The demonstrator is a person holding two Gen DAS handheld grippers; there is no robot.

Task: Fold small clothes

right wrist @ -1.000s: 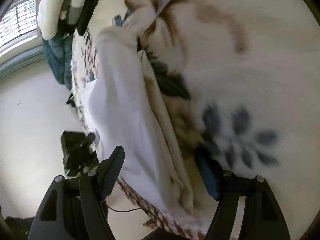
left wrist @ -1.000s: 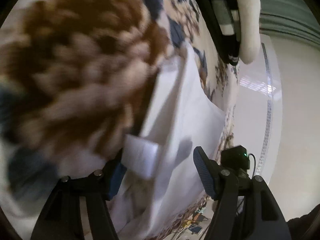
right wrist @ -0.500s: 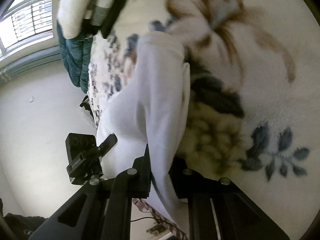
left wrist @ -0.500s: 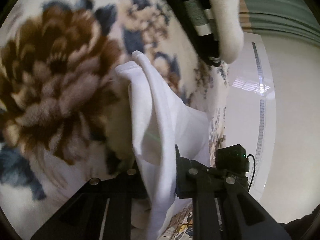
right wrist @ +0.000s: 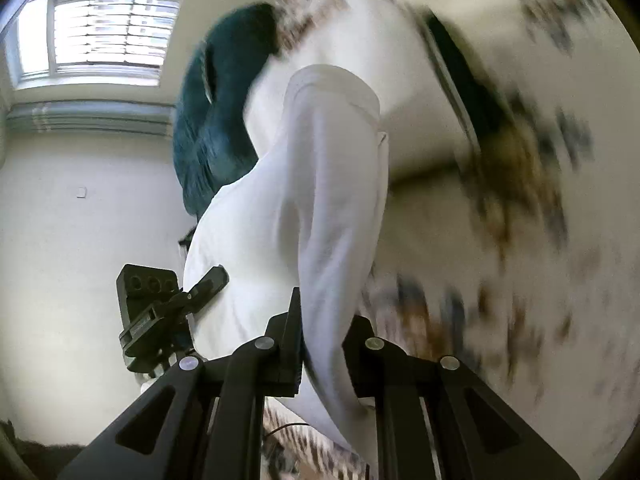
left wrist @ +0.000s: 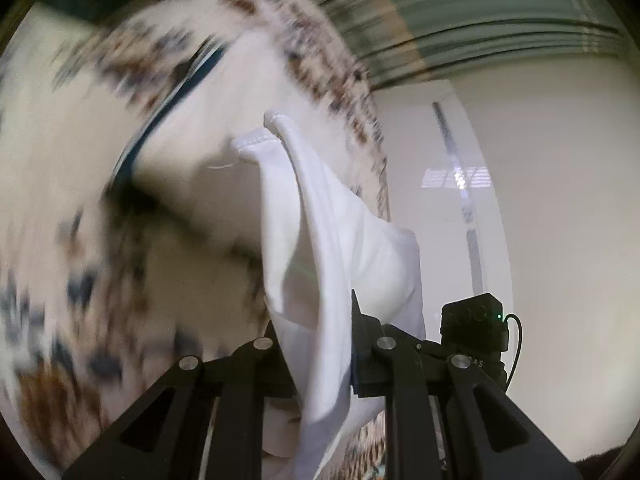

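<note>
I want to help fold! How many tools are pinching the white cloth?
2: the left tool and the right tool each grip the soft white cotton garment.

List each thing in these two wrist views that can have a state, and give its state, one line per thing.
left gripper: shut on the white garment.
right gripper: shut on the white garment.
white garment: held up by both grippers, hanging in loose folds, not yet folded.
floral blanket: spread out behind the garment, blurred.
teal cloth: bunched at the blanket's edge.
</note>
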